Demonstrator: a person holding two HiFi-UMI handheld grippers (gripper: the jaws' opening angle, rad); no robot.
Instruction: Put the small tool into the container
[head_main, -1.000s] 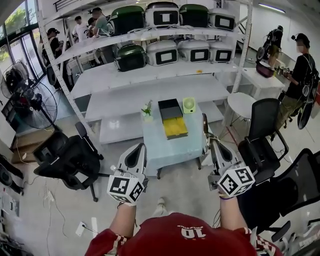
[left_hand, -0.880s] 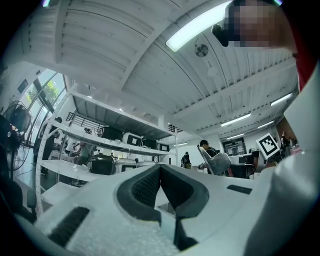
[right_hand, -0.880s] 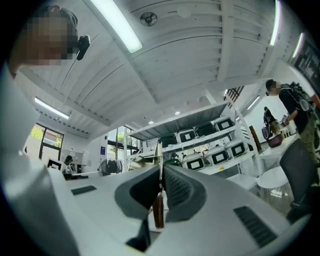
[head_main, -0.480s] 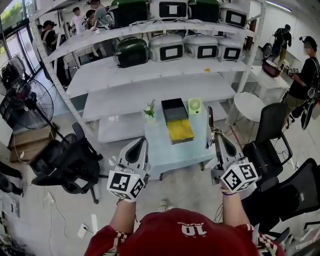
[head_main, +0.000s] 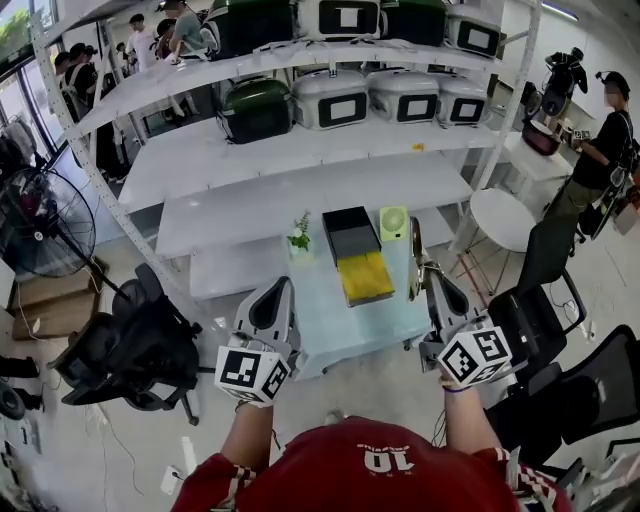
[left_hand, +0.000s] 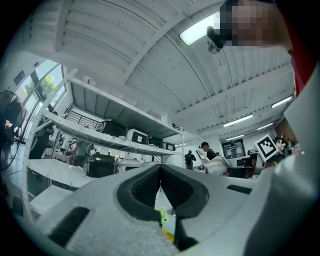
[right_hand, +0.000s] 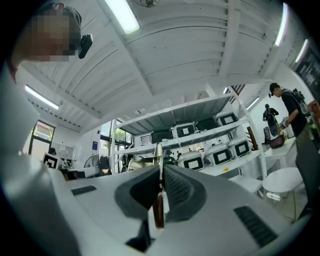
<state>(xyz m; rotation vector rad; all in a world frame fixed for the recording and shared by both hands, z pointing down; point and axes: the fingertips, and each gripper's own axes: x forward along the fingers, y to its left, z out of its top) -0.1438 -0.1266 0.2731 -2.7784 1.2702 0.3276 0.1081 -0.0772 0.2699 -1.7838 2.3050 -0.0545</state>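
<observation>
My right gripper (head_main: 438, 288) (right_hand: 161, 176) is shut on a small tool (head_main: 413, 252) (right_hand: 158, 212). The tool has a brown wooden handle and a thin metal blade, and it sticks up past the jaw tips. A black container (head_main: 350, 232) with a yellow drawer (head_main: 364, 277) pulled out toward me sits on a small pale-blue table (head_main: 318, 302) ahead. Both grippers are held short of the table's near edge, with the tool just off its right side. My left gripper (head_main: 268, 300) (left_hand: 161, 172) is shut with nothing in it.
A small potted plant (head_main: 298, 236) and a green desk fan (head_main: 394, 222) flank the container. Black office chairs (head_main: 140, 350) (head_main: 545, 300) stand left and right of the table. White shelving with several appliances (head_main: 330, 98) rises behind. People stand at the far right (head_main: 600, 130).
The table and container have come closer and shifted slightly right in view. Both grippers keep the same pose. The tool stays clamped in the right one.
</observation>
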